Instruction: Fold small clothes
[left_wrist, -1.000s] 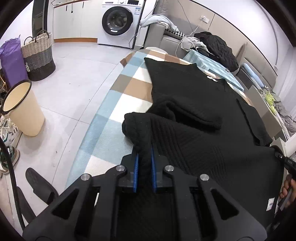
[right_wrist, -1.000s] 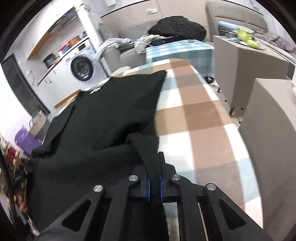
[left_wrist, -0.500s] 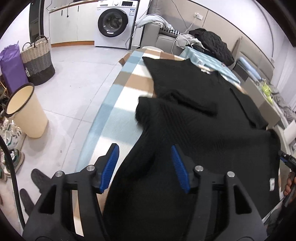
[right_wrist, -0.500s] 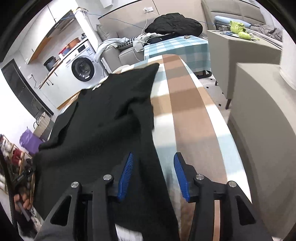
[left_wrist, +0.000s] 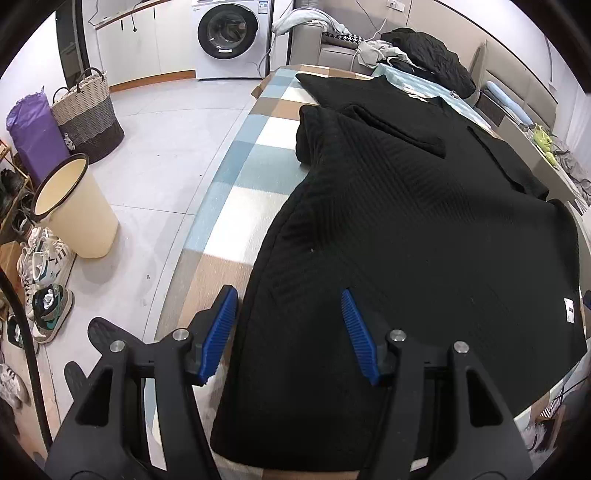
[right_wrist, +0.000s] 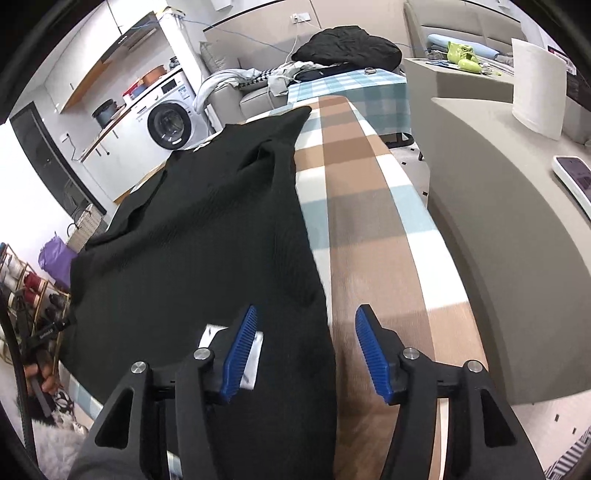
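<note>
Tools, left (left_wrist: 288, 328) and right (right_wrist: 306, 350), gape wide over seemingly flat black sweater (left_wrist: 406, 221).

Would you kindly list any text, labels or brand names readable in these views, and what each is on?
None can be read.
White label on the black garment: print too small.
Washing machine panel markings: blurred.
Device on the counter: screen illegible.

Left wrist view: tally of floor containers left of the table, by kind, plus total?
Woven basket: 1
Cream bin: 1
Purple bag: 1
Total: 3
</note>
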